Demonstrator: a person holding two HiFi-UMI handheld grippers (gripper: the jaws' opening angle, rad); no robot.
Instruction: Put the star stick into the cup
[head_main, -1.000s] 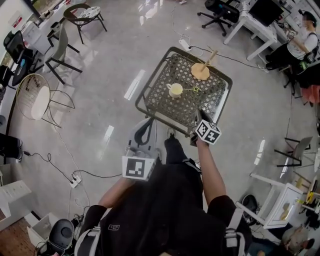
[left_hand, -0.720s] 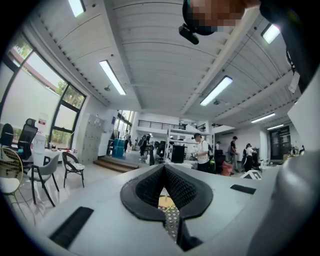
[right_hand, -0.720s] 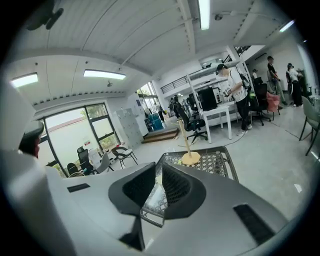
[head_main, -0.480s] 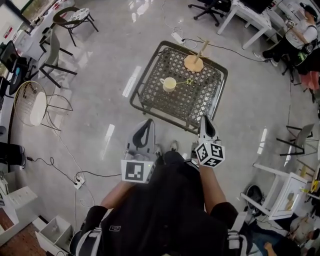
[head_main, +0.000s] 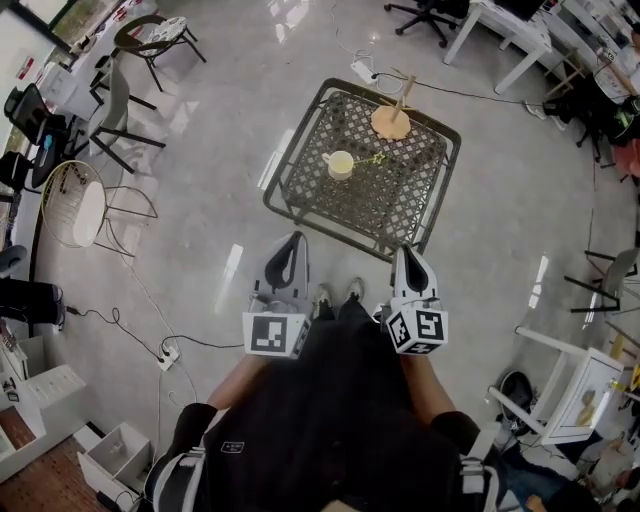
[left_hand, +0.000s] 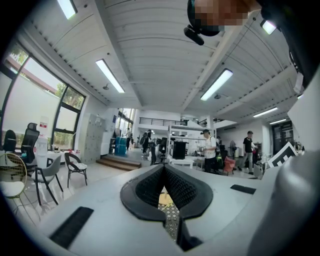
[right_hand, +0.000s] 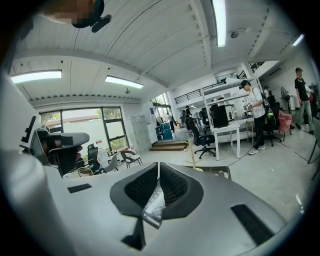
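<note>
A pale yellow cup (head_main: 341, 163) stands on the metal mesh table (head_main: 300, 195), far ahead of me. The thin green star stick (head_main: 372, 158) runs from the cup's rim out to the right; whether its end rests inside the cup is too small to tell. My left gripper (head_main: 292, 238) and right gripper (head_main: 409, 251) are held close to my body, over the floor in front of the table. Both point at the table, and neither touches anything. In the left gripper view the left gripper (left_hand: 164, 168) has its jaws together and empty. My right gripper (right_hand: 158, 165) looks the same in its own view.
A round wooden base with an upright rod (head_main: 391, 120) stands at the table's far right corner. Chairs (head_main: 128, 105) and a wire stool (head_main: 75, 205) are to the left. Cables and a power strip (head_main: 166, 352) lie on the floor, with white desks (head_main: 500, 35) at the back.
I have stepped back from the table. The right gripper came off the table's near edge and now sits level with the left one. Cup and stick have not moved.
</note>
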